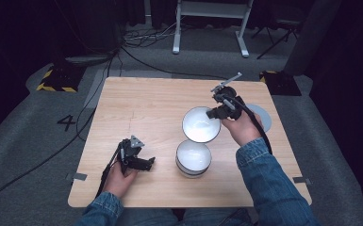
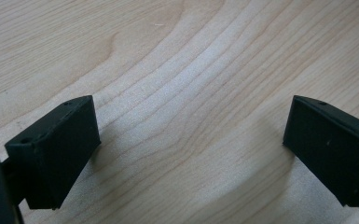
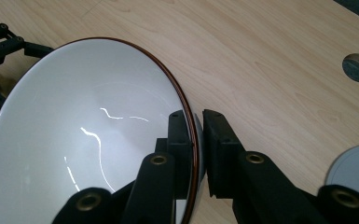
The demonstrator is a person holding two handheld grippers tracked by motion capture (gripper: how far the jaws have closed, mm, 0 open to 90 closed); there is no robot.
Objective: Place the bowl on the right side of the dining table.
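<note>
High view: second bowl (image 1: 193,158) on table; right hand-held gripper (image 3: 198,140) pinches white bowl (image 3: 88,135) rim.

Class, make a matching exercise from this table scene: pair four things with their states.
Things:
1. right gripper
2. left gripper
3. held bowl
4. second bowl

States:
A. jaws wide apart over bare wood
B. stands on the table
C. clamped on a bowl rim
D. tilted, held by its rim

Pairs: 1-C, 2-A, 3-D, 4-B
</note>
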